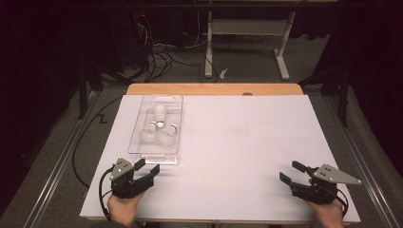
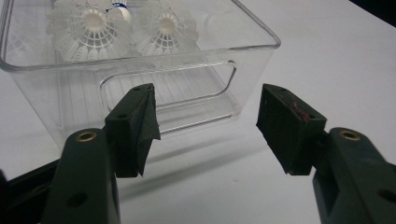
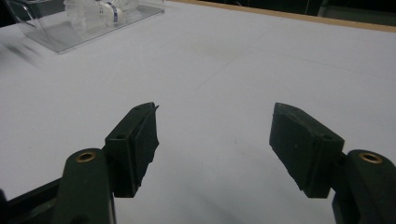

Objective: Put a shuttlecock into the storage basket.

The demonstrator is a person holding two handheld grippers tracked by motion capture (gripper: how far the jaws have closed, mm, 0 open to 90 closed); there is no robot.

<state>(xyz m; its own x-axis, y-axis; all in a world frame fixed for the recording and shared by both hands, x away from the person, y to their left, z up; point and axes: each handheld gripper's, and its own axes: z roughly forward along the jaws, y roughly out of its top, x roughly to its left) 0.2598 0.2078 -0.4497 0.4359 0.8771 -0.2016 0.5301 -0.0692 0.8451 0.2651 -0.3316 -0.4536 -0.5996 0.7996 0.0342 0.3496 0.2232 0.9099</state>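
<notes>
Clear plastic bin (image 1: 142, 124) on worktop (image 1: 237, 152), holding light, crushable shuttlecocks (image 2: 93, 28): rigid, slippery; grip at handle cutout. Left tool (image 1: 146, 167) just beside it, jaws apart; right tool (image 1: 291, 172) likewise apart.

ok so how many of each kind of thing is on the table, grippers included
shuttlecocks: 4, white, all inside the bin
clear plastic bin: 1
grippers: 2, left gripper and right gripper, both open and empty
total: 7
</notes>
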